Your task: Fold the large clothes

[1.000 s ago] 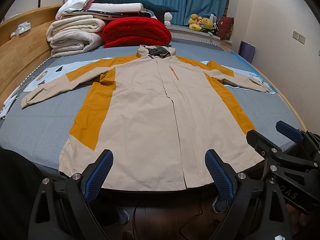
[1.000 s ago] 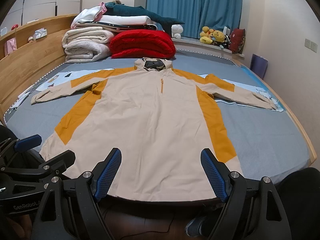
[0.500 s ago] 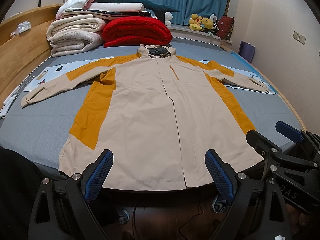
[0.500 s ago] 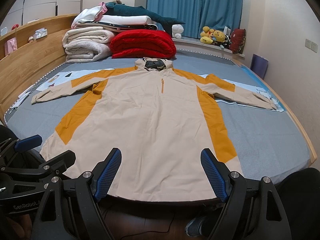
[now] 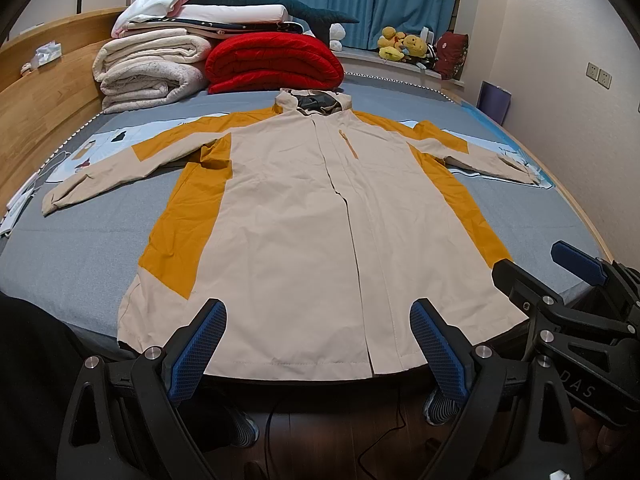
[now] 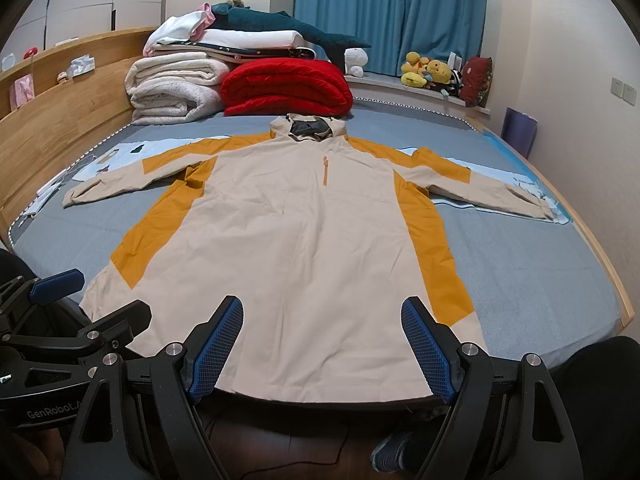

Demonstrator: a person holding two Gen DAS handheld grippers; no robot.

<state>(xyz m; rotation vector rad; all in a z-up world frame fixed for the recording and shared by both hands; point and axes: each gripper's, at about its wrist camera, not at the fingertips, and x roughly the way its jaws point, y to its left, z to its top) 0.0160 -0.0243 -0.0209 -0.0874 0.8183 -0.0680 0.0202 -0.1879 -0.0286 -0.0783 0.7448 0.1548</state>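
Note:
A long beige jacket point(image 5: 304, 220) with mustard side panels and a hood lies flat, front up, sleeves spread, on the grey-blue bed point(image 5: 72, 264); it also shows in the right wrist view point(image 6: 288, 232). My left gripper point(image 5: 318, 346) is open and empty, held just off the bed's near edge in front of the jacket hem. My right gripper point(image 6: 320, 344) is open and empty, also before the hem. Each gripper shows in the other's view: the right one point(image 5: 568, 280) at right, the left one point(image 6: 60, 304) at left.
Folded white blankets point(image 5: 148, 68) and a red quilt point(image 5: 276, 64) are stacked at the bed's far end. Plush toys point(image 5: 404, 46) sit on the sill. A wooden bed board point(image 5: 44, 120) runs along the left. Light-blue sheets point(image 5: 520, 156) lie under the sleeves.

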